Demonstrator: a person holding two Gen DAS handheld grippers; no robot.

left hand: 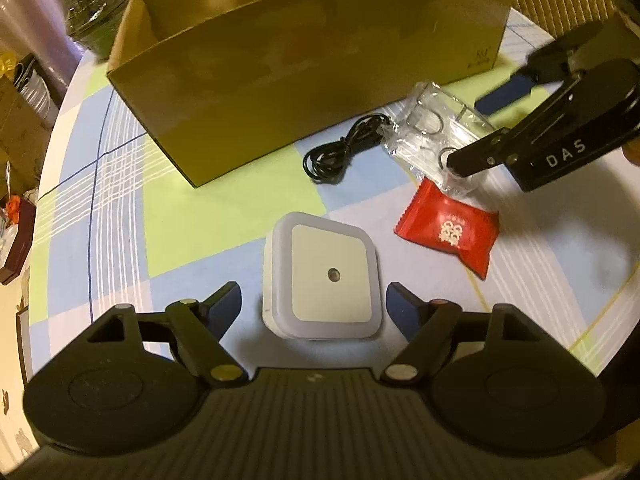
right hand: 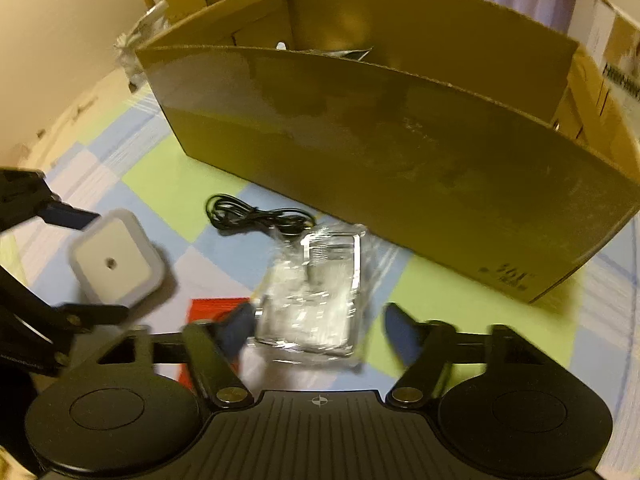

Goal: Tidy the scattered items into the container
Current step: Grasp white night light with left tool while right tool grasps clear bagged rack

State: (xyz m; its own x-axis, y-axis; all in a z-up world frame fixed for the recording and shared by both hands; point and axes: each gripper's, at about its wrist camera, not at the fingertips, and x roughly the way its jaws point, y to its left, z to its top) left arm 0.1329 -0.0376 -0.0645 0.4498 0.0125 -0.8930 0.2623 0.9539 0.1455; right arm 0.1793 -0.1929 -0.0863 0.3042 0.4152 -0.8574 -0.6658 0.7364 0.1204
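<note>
A brown cardboard box (left hand: 304,80) (right hand: 400,140) stands open at the back of the table. A white square night light (left hand: 320,280) (right hand: 116,260) lies flat between the fingers of my left gripper (left hand: 314,304) (right hand: 80,264), which is open around it. A clear plastic packet (left hand: 436,128) (right hand: 316,292) sits between the fingers of my right gripper (right hand: 320,326) (left hand: 480,124), also open, its left finger at the packet's edge. A red snack packet (left hand: 448,228) (right hand: 212,306) lies partly under the clear one. A coiled black cable (left hand: 344,148) (right hand: 248,216) rests by the box's front wall.
A checked blue, green and white tablecloth (left hand: 120,200) covers the round table, whose edge curves down the left. Beyond it are a dark wrapped object (left hand: 92,8) and stacked boxes (left hand: 20,128). A white item and dark foil (right hand: 348,54) show inside the box.
</note>
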